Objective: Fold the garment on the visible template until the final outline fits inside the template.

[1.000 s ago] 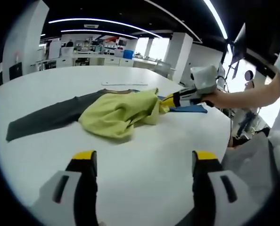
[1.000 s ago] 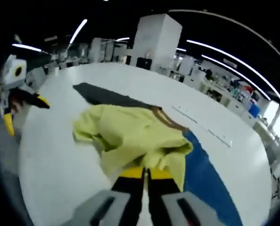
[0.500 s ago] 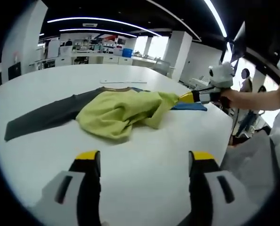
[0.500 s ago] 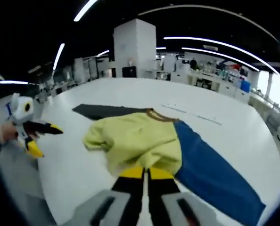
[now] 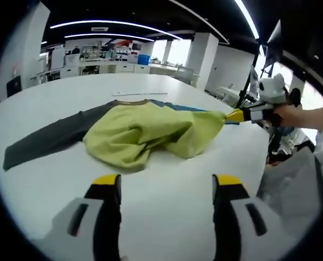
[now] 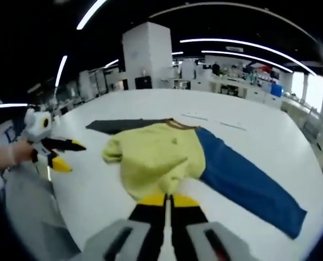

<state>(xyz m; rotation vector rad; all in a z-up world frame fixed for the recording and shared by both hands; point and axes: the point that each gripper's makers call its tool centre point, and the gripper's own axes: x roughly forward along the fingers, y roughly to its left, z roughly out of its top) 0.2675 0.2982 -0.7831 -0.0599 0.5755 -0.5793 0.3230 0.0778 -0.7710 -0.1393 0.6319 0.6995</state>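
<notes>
Right gripper [image 6: 166, 200] jaws pinched on yellow-green garment body [image 6: 156, 157], blue sleeve [image 6: 243, 182] trailing right, grey sleeve [image 5: 42, 138] opposite, left gripper [image 5: 167, 187] wide open, empty, white table [image 5: 167, 163].

Spread across a white table [image 5: 167, 179]: a yellow-green garment [image 5: 150, 130], bunched, with a dark grey sleeve [image 5: 47, 142] trailing left and a strip of blue beyond. At right, held in a hand [image 5: 292, 115], the right gripper [image 5: 232, 116], yellow tips pinched on the garment's stretched edge. Below, the left gripper [image 5: 166, 187], yellow-tipped jaws parted above bare tabletop.
</notes>
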